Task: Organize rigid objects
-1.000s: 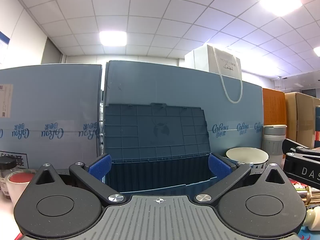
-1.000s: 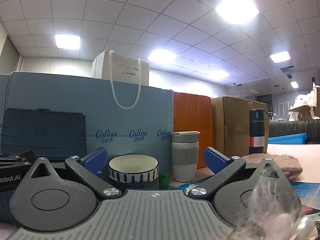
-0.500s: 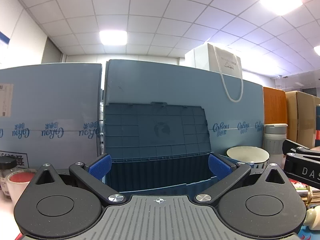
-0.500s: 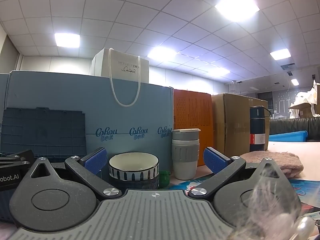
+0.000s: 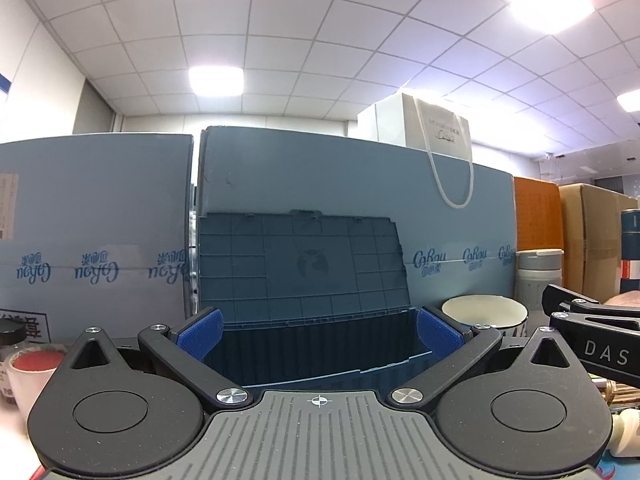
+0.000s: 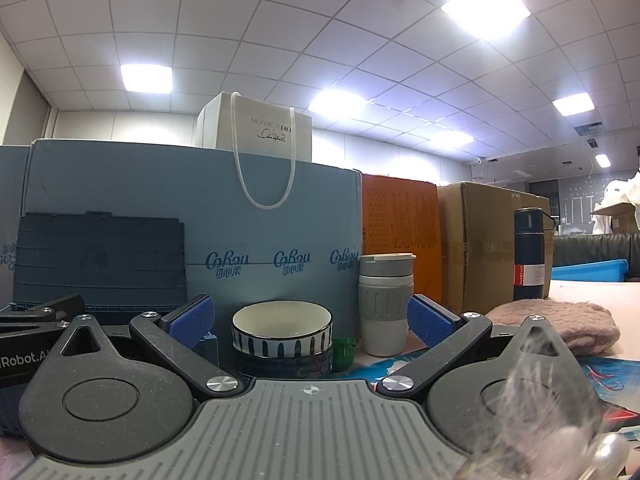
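A dark blue storage bin (image 5: 320, 356) with its lid (image 5: 304, 264) raised stands straight ahead in the left wrist view; my left gripper (image 5: 318, 330) is open in front of it, holding nothing. In the right wrist view my right gripper (image 6: 310, 320) is open and empty, facing a white bowl with blue stripes (image 6: 282, 330) stacked on a dark bowl (image 6: 284, 362). A grey and white cup (image 6: 386, 304) stands right of the bowls, a small green cap (image 6: 343, 354) between them. The bin's lid (image 6: 100, 260) shows at the left.
Blue cartons (image 5: 340, 184) form a wall behind, a white paper bag (image 6: 260, 136) on top. An orange box (image 6: 400, 240), a brown carton (image 6: 484, 244), a dark flask (image 6: 530, 254) and pink cloth (image 6: 560, 320) lie right. A red-topped tape roll (image 5: 34, 368) sits left.
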`<action>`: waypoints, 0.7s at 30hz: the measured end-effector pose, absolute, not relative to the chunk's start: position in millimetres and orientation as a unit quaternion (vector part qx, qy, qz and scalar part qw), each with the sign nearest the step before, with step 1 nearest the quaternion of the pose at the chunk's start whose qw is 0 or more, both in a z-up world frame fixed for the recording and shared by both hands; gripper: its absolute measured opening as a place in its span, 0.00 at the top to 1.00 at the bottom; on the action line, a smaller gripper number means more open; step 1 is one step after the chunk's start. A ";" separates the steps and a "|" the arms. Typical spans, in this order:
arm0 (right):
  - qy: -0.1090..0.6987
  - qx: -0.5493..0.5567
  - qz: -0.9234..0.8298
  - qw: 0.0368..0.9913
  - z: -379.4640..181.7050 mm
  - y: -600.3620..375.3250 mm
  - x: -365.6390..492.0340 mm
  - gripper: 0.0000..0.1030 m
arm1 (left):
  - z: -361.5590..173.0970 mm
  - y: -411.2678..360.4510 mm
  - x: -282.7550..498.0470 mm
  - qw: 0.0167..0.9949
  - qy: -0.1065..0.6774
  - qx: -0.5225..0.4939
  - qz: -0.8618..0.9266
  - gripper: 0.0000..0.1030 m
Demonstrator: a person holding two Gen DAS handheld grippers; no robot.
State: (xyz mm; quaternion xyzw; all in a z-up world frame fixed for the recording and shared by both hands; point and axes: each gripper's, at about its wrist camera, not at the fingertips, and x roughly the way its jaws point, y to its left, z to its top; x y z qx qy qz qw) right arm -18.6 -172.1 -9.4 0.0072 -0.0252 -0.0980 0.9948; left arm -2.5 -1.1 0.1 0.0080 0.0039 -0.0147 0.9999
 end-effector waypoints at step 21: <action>-0.020 0.011 -0.092 0.996 -8.7 -172.3 -18.1 0.00 | 0.4 -0.9 -2.3 1.000 0.009 0.006 -0.017 0.00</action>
